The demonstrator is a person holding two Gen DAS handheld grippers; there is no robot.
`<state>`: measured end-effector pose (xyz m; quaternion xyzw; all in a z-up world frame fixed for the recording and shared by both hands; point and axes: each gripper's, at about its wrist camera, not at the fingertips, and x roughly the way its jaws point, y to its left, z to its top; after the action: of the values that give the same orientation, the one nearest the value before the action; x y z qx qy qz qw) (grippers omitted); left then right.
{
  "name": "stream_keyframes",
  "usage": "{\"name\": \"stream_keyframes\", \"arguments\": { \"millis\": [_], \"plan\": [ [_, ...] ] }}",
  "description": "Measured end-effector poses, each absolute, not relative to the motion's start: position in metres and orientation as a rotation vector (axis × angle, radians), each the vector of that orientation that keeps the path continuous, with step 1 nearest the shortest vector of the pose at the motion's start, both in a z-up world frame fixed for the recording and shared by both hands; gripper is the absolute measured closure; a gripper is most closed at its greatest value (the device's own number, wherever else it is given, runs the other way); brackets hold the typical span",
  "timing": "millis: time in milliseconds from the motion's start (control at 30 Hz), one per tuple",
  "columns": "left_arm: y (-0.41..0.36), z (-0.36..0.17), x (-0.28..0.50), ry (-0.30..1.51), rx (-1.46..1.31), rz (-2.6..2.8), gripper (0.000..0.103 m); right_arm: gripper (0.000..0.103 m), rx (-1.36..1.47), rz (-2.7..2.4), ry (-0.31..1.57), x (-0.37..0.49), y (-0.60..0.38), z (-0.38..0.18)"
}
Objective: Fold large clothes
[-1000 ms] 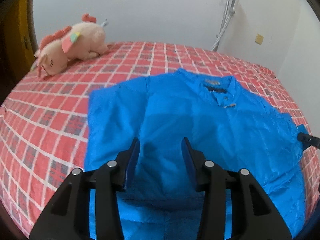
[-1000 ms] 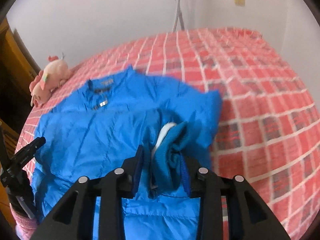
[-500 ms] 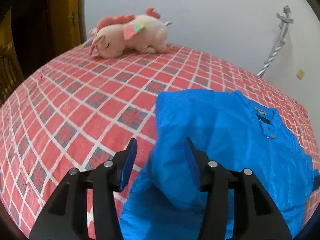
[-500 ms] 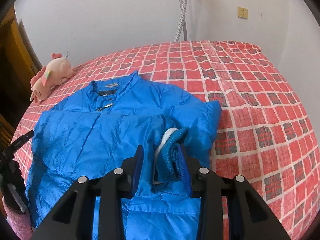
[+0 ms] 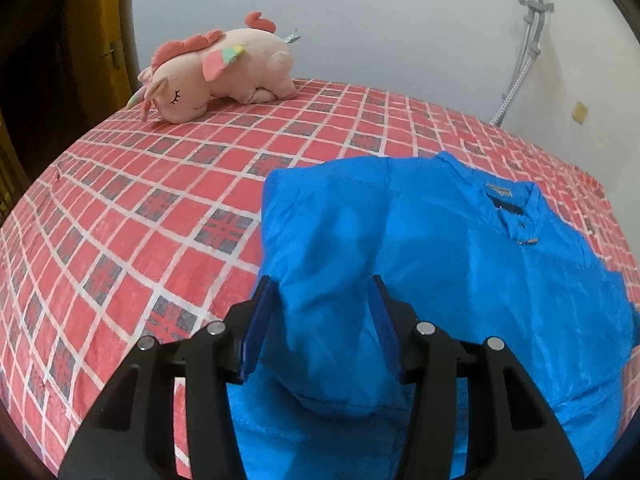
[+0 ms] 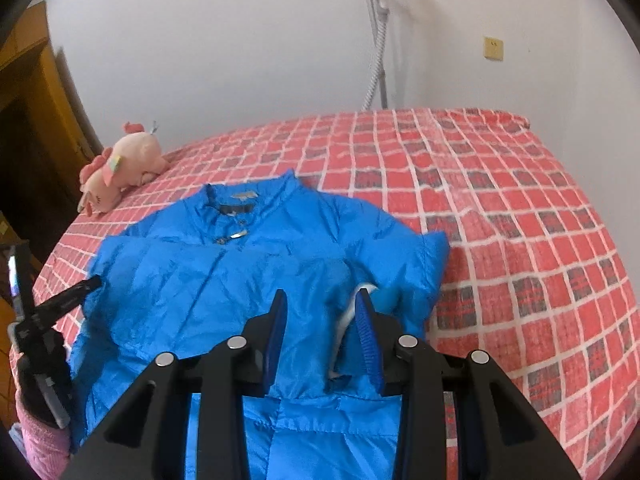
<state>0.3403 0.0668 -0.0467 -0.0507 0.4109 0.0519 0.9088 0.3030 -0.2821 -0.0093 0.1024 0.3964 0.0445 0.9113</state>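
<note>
Left wrist view, left to right: a dark doorway with a yellow frame (image 5: 116,32) stands at the frame edge. A pink plush unicorn (image 5: 218,72) lies on its side at the far part of the bed, against the white wall. The red checked bedcover (image 5: 132,208) fills the left and centre. The left gripper (image 5: 320,324) has its blue-padded fingers (image 5: 256,332) spread, with a raised fold of the blue jacket (image 5: 460,264) sitting between them; the pads flank the fabric at its sides, but whether they press it cannot be told. The jacket lies front up on the bedcover, collar (image 5: 508,196) toward the far right. A hose on a wall bracket (image 5: 528,20) hangs at the right.

Right wrist view, left to right: the other gripper's black tip (image 6: 72,292) reaches the jacket's left edge. The plush unicorn (image 6: 120,168) lies beyond the collar. The jacket (image 6: 224,280) is spread across the bedcover (image 6: 520,240), the sleeve on its right side folded in over the body. The right gripper (image 6: 320,320) is released, fingers apart; the sleeve's cuff with white lining (image 6: 348,312) lies just beside the right-hand pad
</note>
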Motion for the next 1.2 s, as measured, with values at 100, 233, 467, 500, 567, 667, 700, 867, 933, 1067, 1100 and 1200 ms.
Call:
{"name": "stream_keyframes", "arguments": {
  "millis": [100, 233, 467, 500, 567, 667, 700, 867, 933, 1067, 1100, 1200],
  "plan": [
    [0.066, -0.046, 0.338, 0.846, -0.107, 0.104, 0.055, 0.067, 0.216, 0.129, 0.836, 0.307, -0.276, -0.014],
    [0.059, -0.042, 0.334, 0.825, -0.095, 0.090, 0.052, 0.067, 0.185, 0.101, 0.913, 0.322, -0.266, -0.038],
    [0.051, -0.065, 0.347, 0.880, -0.044, 0.070, 0.049, 0.067, 0.142, 0.024, 1.002, 0.338, -0.267, -0.079],
    [0.051, -0.066, 0.348, 0.883, -0.046, 0.067, 0.049, 0.067, 0.155, 0.026, 1.001, 0.337, -0.269, -0.079],
    [0.053, -0.065, 0.347, 0.883, -0.058, 0.063, 0.049, 0.067, 0.171, 0.034, 0.998, 0.335, -0.271, -0.079],
    [0.054, -0.055, 0.341, 0.866, -0.068, 0.067, 0.052, 0.067, 0.192, 0.043, 0.973, 0.329, -0.274, -0.067],
    [0.053, -0.050, 0.338, 0.851, -0.072, 0.060, 0.052, 0.067, 0.188, 0.045, 0.959, 0.328, -0.273, -0.061],
    [0.035, -0.023, 0.319, 0.768, -0.067, -0.041, 0.051, 0.064, 0.177, 0.051, 0.910, 0.319, -0.269, -0.038],
    [0.025, -0.028, 0.319, 0.787, -0.056, -0.076, 0.051, 0.064, 0.177, 0.047, 0.916, 0.320, -0.268, -0.040],
    [0.018, -0.050, 0.330, 0.845, -0.026, -0.085, 0.051, 0.064, 0.166, 0.034, 0.964, 0.330, -0.266, -0.057],
    [0.020, -0.058, 0.335, 0.875, -0.037, -0.093, 0.051, 0.064, 0.166, 0.029, 0.979, 0.331, -0.266, -0.063],
    [0.023, -0.071, 0.342, 0.901, -0.025, -0.095, 0.050, 0.064, 0.149, 0.019, 0.995, 0.335, -0.265, -0.076]
  ]
}}
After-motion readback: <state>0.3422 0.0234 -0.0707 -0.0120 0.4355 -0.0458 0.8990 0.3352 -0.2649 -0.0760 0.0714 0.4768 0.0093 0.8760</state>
